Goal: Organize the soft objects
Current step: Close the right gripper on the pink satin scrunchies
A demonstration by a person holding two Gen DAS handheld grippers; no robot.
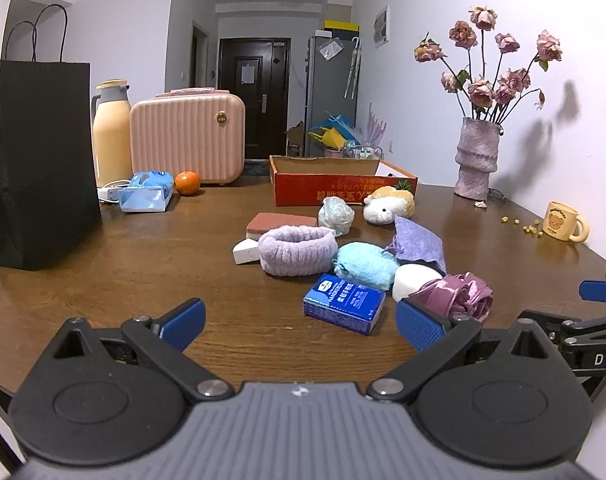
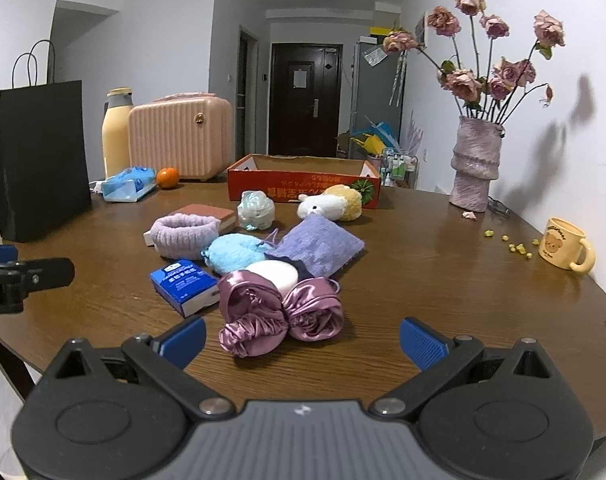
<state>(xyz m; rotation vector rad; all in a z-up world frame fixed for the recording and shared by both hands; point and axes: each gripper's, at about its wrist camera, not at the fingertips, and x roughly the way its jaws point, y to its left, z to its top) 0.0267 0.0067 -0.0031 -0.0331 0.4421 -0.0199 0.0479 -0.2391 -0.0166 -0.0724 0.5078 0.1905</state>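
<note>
On the table (image 2: 423, 264) — both tongs (image 1: 301, 324) (image 2: 301, 338) gaping, soft things (image 2: 279, 312) untouched.

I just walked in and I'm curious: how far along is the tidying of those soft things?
Nothing looks sorted yet: the red box shows nothing inside from here. Both grippers, left and right, are open and empty. The satin scrunchie, headband and plush toy lie on the table.

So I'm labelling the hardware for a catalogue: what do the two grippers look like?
Both look the same: the left gripper and right gripper each have a grey ribbed body, black linkage arms on round black hubs with silver bolts, and blue ribbed finger pads. White lettering marks the right gripper's side in the left view. No sleeves or cables show.
</note>
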